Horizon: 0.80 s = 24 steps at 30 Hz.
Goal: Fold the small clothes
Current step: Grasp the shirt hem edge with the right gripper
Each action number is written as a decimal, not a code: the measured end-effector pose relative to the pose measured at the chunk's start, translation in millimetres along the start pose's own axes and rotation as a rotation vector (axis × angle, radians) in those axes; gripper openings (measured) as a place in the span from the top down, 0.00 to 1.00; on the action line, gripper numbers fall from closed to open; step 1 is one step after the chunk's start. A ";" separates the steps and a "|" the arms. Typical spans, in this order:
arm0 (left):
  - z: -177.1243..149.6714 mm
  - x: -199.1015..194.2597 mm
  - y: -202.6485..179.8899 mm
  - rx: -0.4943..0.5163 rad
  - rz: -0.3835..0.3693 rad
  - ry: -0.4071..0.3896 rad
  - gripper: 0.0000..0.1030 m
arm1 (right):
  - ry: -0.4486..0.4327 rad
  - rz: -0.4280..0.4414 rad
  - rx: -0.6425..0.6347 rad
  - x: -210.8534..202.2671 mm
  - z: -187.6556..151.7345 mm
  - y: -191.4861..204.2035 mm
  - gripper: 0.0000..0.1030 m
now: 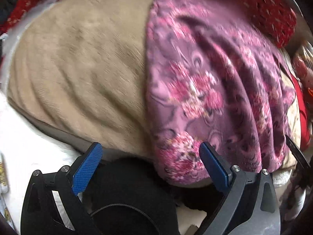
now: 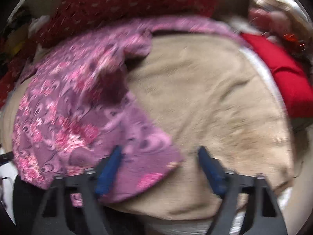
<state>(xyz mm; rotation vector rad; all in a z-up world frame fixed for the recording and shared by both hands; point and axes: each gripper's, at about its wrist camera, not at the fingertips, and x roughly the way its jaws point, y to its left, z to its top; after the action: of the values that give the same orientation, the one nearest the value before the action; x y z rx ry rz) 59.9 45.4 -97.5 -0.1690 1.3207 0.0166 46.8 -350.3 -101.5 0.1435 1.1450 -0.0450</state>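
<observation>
A purple and pink floral garment point(image 1: 215, 90) lies spread over a beige blanket point(image 1: 78, 68). In the left wrist view it covers the right half, and its lower corner bulges between the fingers. My left gripper point(image 1: 150, 152) is open and holds nothing, just in front of that corner. In the right wrist view the garment point(image 2: 78, 113) lies on the left over the beige blanket point(image 2: 215, 107). My right gripper point(image 2: 159, 156) is open, with the garment's lower right edge between and under its blue fingers point(image 2: 109, 168). Both views are blurred by motion.
A dark red patterned cloth point(image 1: 270, 9) lies at the back and also shows in the right wrist view point(image 2: 127, 0). A bright red cushion point(image 2: 283, 74) lies at the right. A black fabric item point(image 1: 127, 186) sits under my left gripper. White bedding point(image 1: 23, 137) is at the left.
</observation>
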 end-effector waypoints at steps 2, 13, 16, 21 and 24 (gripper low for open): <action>2.0 6.3 -2.2 0.004 -0.070 0.048 0.74 | -0.048 -0.003 -0.045 -6.5 -2.0 7.8 0.81; 2.7 -69.7 41.0 -0.050 -0.154 -0.013 0.96 | -0.150 0.275 0.105 -102.2 -22.7 -39.0 0.92; -3.5 -47.9 48.1 -0.065 -0.095 0.057 0.96 | -0.068 0.232 0.098 -78.5 -37.1 -37.6 0.92; -13.5 -39.3 60.4 -0.126 -0.129 0.108 0.96 | 0.091 0.237 0.118 -38.8 -53.6 -32.6 0.81; -2.0 -61.6 52.9 -0.076 -0.111 0.035 0.92 | 0.110 0.210 0.131 -47.2 -43.8 -37.3 0.78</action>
<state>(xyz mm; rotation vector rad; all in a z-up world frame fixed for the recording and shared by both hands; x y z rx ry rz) 36.9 102.5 -44.5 -0.3087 1.3446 -0.0303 -16.4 -383.0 -79.7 0.3859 1.2313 0.0746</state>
